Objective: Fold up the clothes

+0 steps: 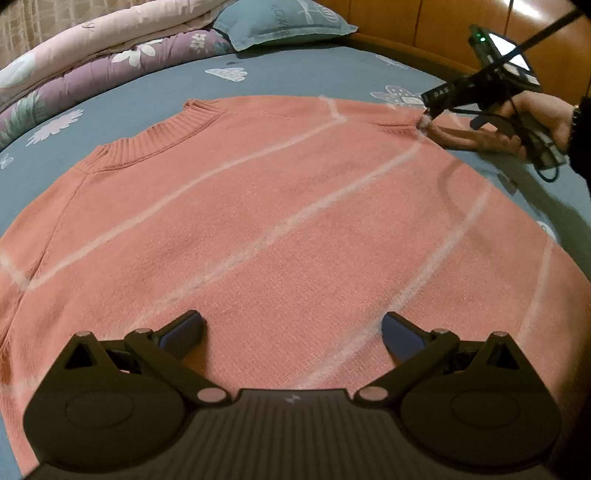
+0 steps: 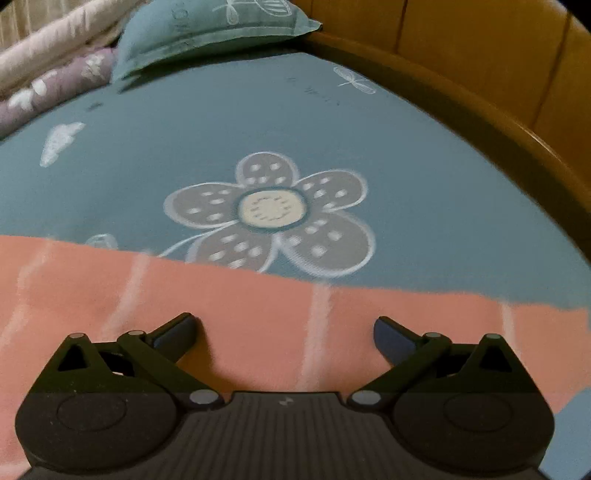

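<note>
Grippers left (image 1: 291, 332) and right (image 2: 284, 332) gape empty over sweater (image 1: 277, 229)

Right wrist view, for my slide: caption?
Open right claw over pink sweater edge on flowered bedsheet.

black grippers (image 1: 293, 334), blue pads (image 1: 400, 338), dark sleeve (image 1: 580, 147).

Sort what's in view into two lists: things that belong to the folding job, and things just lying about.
Part of the job:
- pink sweater, spread flat on the bed
- left gripper, open above the sweater
- right gripper, open above the sweater's edge

Just lying about:
- teal pillow
- folded quilts
- blue flowered bedsheet (only the work surface)
- wooden bed frame
</note>
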The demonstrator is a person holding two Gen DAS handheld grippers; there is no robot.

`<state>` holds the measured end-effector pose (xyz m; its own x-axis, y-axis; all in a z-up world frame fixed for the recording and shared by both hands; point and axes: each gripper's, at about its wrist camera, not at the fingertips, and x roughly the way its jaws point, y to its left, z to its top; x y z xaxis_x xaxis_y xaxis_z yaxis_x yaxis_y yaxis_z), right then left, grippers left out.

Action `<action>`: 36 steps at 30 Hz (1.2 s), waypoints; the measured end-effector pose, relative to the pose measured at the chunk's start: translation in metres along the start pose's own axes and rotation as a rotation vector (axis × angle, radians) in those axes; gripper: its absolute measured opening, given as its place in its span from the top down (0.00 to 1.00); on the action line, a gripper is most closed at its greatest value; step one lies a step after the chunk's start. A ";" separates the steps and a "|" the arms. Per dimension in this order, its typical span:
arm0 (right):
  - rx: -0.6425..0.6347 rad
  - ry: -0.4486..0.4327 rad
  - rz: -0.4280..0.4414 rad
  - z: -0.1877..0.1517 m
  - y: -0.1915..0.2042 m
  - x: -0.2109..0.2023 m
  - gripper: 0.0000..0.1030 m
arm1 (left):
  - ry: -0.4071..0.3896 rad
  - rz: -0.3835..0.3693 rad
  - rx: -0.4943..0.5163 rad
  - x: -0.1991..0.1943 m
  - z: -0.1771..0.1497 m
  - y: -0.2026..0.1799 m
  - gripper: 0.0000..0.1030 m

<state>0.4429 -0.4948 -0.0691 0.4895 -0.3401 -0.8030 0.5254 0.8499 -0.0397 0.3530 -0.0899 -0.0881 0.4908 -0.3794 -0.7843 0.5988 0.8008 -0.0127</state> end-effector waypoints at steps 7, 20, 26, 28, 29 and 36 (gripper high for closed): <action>0.085 0.054 -0.004 0.040 -0.011 0.023 0.00 | 0.006 0.013 -0.010 0.000 0.000 -0.002 0.01; 0.129 0.068 -0.089 -0.045 -0.080 -0.035 0.00 | 0.015 0.018 -0.012 -0.001 0.000 -0.002 0.01; 0.153 -0.016 -0.097 -0.028 -0.104 -0.011 0.00 | 0.017 0.018 -0.015 -0.001 0.000 -0.001 0.01; 0.156 -0.017 -0.081 -0.015 -0.112 -0.001 0.00 | 0.018 0.019 -0.014 -0.001 0.000 -0.001 0.01; 0.155 -0.012 -0.071 -0.008 -0.117 0.003 0.00 | 0.019 0.019 -0.014 -0.001 0.000 -0.001 0.01; 0.140 0.007 -0.062 -0.005 -0.121 -0.027 0.00 | 0.036 0.032 -0.013 -0.005 0.002 -0.004 0.01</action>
<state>0.3630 -0.5864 -0.0452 0.4486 -0.3870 -0.8056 0.6463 0.7630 -0.0066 0.3494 -0.0919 -0.0828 0.4864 -0.3366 -0.8063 0.5748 0.8182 0.0052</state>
